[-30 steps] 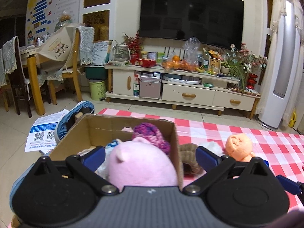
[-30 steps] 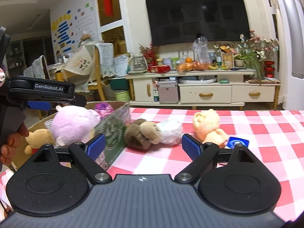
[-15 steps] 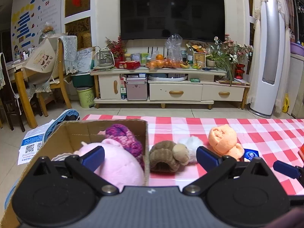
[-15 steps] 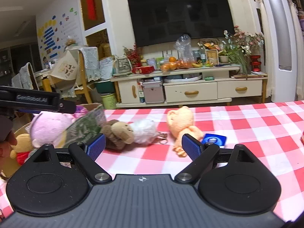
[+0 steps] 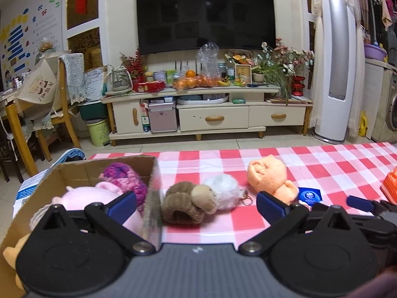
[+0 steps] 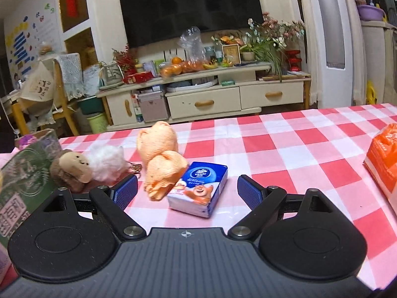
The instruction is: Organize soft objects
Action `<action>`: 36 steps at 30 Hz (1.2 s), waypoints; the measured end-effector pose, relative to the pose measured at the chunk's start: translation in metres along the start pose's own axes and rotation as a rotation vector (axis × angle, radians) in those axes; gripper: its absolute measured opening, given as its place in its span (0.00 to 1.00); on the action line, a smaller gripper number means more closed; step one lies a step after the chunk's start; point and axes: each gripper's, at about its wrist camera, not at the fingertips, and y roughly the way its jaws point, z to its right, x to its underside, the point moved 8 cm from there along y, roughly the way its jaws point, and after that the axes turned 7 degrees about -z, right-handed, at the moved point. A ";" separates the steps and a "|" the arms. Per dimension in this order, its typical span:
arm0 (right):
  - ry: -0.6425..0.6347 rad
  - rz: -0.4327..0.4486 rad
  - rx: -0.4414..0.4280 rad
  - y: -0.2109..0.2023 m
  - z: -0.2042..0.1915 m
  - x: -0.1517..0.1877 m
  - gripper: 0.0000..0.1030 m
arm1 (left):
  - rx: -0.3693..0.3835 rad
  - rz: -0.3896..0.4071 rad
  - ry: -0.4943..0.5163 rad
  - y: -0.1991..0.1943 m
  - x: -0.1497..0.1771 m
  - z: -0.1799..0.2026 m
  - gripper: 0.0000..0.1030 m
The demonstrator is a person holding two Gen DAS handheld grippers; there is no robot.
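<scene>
Left gripper [image 5: 196, 202] had swung off the box [image 5: 104, 167], fingers spread empty; right gripper [image 6: 187, 190], equally wide, now lined up on the orange plush [image 6: 161, 154] at 12 o'clock.

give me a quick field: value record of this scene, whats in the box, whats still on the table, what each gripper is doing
surface: red-and-white checked tablecloth
container: brown cardboard box, open top, at the table's left end
in box: pink plush toy; purple knitted toy
on table: brown plush toy touching white fluffy keychain toy; orange plush bear; blue tissue pack against the bear; orange plastic package at right edge
left gripper: open, empty, facing the brown toy
right gripper: open, empty, facing the tissue pack
</scene>
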 end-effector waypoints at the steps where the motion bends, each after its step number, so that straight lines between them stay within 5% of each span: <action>1: 0.001 -0.007 0.000 0.004 0.000 -0.001 1.00 | 0.002 -0.002 0.006 0.001 0.001 0.003 0.99; 10: 0.008 -0.071 0.000 0.036 -0.001 0.001 0.98 | 0.017 -0.021 0.029 0.009 0.007 0.024 0.99; 18: -0.013 -0.108 0.001 0.039 0.017 0.008 0.58 | 0.034 -0.027 0.025 0.015 0.009 0.040 0.99; 23: -0.040 -0.108 -0.009 0.033 0.025 0.008 0.42 | 0.039 -0.045 0.014 0.022 0.013 0.052 0.99; 34: -0.005 -0.119 0.029 0.014 0.081 0.009 0.43 | 0.049 -0.081 -0.011 0.033 0.025 0.074 0.99; 36: 0.024 -0.125 0.017 0.013 0.092 0.009 0.49 | 0.047 -0.087 -0.016 0.036 0.026 0.077 0.99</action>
